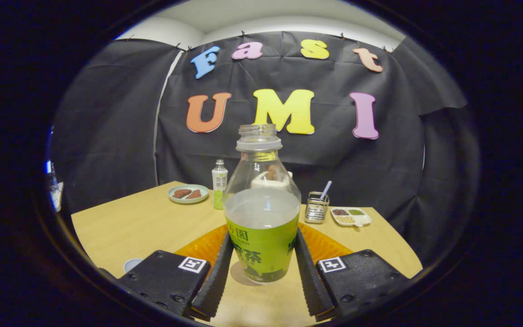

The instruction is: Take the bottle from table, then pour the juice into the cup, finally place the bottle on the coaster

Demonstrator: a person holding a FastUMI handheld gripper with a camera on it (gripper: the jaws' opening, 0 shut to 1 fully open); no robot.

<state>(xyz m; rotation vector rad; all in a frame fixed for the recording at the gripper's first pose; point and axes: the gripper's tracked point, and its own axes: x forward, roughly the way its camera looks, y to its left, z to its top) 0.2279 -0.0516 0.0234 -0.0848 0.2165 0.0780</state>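
Your gripper (261,265) has the bottle (261,213) between its fingers; both pads (218,268) look pressed against the green label low on the body, closed to about the bottle's width. The base appears to hover just above the table (139,222), with a shadow under it, though I can't tell for sure that it's clear of the wood.

The cap is off and the neck is open. Liquid fills roughly the lower half.

The orange coaster (327,245) lies just behind the bottle, showing on both sides of it. A cup rim (133,263) peeks out beside the near finger block; most of it is hidden.

Risks, as I judge them:
- The grip is low and the body is thin plastic. Squeeze hard and it can buckle; squeeze lightly and it can slip or swing when you tilt.
- With the neck open, any jerk on the way to the cup can spill.
- The cup sits close under the gripper housing, so you may clip it while repositioning.
- Pour fast and the stream overshoots the small rim.
- The small bottle (219,184), plate (188,193), metal holder (317,207) and snack dish (351,216) stand well beyond, a low collision risk.
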